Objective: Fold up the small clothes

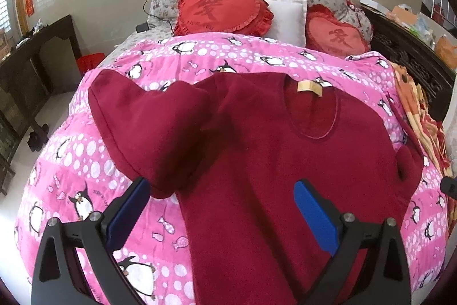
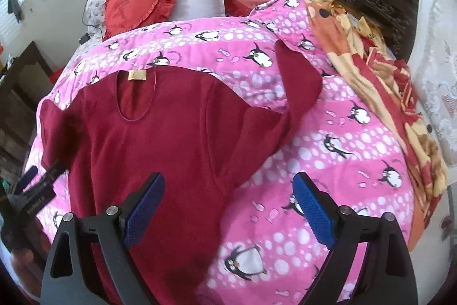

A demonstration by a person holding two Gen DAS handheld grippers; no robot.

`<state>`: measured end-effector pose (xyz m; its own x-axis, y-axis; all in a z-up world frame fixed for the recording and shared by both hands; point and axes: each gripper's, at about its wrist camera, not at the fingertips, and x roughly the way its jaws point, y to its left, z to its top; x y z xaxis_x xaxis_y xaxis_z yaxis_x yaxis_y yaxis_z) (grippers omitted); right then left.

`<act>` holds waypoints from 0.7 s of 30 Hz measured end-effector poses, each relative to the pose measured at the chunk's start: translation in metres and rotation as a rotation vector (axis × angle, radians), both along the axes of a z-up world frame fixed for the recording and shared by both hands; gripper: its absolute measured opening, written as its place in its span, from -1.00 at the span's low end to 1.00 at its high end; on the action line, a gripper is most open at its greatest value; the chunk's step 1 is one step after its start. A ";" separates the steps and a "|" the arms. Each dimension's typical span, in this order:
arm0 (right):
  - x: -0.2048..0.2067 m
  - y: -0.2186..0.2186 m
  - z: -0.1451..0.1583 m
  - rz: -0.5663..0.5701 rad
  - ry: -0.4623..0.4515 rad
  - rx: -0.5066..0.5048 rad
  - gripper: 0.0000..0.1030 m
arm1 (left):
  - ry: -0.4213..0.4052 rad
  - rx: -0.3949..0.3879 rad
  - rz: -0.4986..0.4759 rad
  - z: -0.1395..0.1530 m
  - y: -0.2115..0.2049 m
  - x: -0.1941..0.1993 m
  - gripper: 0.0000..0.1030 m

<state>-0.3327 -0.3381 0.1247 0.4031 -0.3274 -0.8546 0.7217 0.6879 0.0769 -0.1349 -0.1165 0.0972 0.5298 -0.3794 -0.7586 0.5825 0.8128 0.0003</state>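
Note:
A dark red fleece top (image 1: 271,151) lies front-up on a pink penguin quilt (image 1: 71,162), neck with a tan label (image 1: 310,87) pointing to the pillows. Its left sleeve (image 1: 137,128) is spread out to the left. My left gripper (image 1: 222,191) is open and empty, hovering over the top's left side near the sleeve cuff. In the right wrist view the top (image 2: 160,139) lies left of centre and its right sleeve (image 2: 297,88) stretches up to the right. My right gripper (image 2: 230,188) is open and empty over the top's right lower edge. The left gripper (image 2: 37,179) shows at the far left.
Two red heart cushions (image 1: 222,9) and a white pillow (image 1: 285,16) lie at the head of the bed. An orange patterned blanket (image 2: 371,71) lies along the bed's right side. A dark wooden cabinet (image 1: 34,56) stands left; a white chair (image 2: 437,71) stands right.

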 end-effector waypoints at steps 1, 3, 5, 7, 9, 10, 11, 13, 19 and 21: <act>-0.001 0.003 0.002 0.007 0.013 -0.017 0.36 | -0.003 -0.001 0.007 0.002 0.002 -0.001 0.99; 0.000 0.007 0.003 0.021 0.028 -0.034 0.36 | 0.007 -0.025 0.017 0.006 0.008 -0.001 0.99; 0.004 0.015 0.004 0.049 0.037 -0.044 0.36 | 0.028 -0.041 0.030 0.006 0.013 0.000 0.99; 0.008 0.021 0.002 0.065 0.032 -0.046 0.36 | 0.051 -0.043 0.034 0.004 0.014 0.003 0.99; 0.013 0.028 -0.005 0.081 0.015 -0.029 0.36 | 0.059 -0.030 0.027 0.002 0.014 0.005 0.99; 0.015 0.029 -0.008 0.086 0.013 -0.020 0.36 | 0.053 -0.023 0.025 0.002 0.014 0.005 0.99; 0.018 0.032 -0.012 0.092 0.005 -0.003 0.36 | 0.045 -0.021 0.027 0.001 0.014 0.005 0.99; 0.021 0.035 -0.018 0.097 -0.016 0.014 0.36 | 0.049 -0.029 0.034 -0.001 0.014 0.006 0.99; 0.026 0.040 -0.041 0.106 -0.069 0.028 0.36 | 0.071 -0.019 0.000 -0.009 0.008 0.006 0.99; 0.027 0.037 -0.052 0.092 -0.060 0.052 0.36 | 0.078 -0.016 -0.014 -0.010 0.008 0.007 0.99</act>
<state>-0.3061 -0.3013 0.0724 0.4804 -0.2430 -0.8427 0.6490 0.7448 0.1552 -0.1278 -0.1084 0.0871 0.4639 -0.3990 -0.7909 0.5916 0.8041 -0.0586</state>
